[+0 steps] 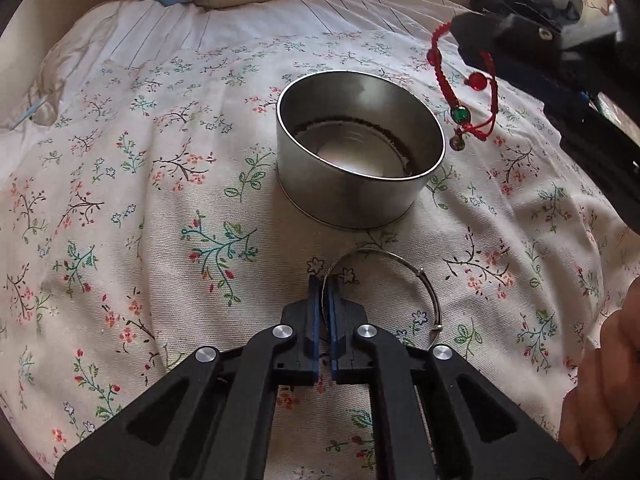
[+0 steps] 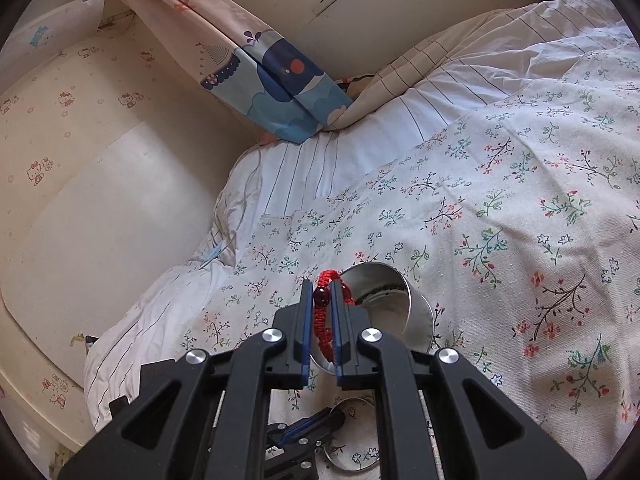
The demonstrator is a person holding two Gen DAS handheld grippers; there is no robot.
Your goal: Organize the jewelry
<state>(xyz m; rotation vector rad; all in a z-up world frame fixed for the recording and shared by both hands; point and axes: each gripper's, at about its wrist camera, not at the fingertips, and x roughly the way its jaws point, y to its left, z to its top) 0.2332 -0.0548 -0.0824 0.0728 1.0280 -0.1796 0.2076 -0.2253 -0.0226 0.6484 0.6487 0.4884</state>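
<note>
— Red cord first: why was the red bracelet (image 1: 464, 84) hanging in the air beside the tin (image 1: 360, 152) and not lying on the bed (image 1: 160, 184)?

— Because the right gripper (image 2: 321, 312) had its fingers (image 2: 306, 320) closed on the braid. In the right wrist view the cord ran up between the blue pads, one dark red bead pinched near the tips. Held like that, near the rim, it looked ready to go over the open tin, I'd guess.

— And the tin?

— It stood upright on the floral bedspread, mouth up, nothing visible inside but its own shiny bottom.

— What about the silver bangle (image 1: 384, 276)?

— It lay flat on the cloth, just in front of the tin. The left gripper (image 1: 323, 304) pointed steeply down at it, fingers (image 1: 312, 312) almost fully together. The bangle's left arc seemed to pass into the narrow slit between the pads, the rest of the ring curving out to the right. Whether it was truly clamped or only touched, I couldn't tell.
</note>
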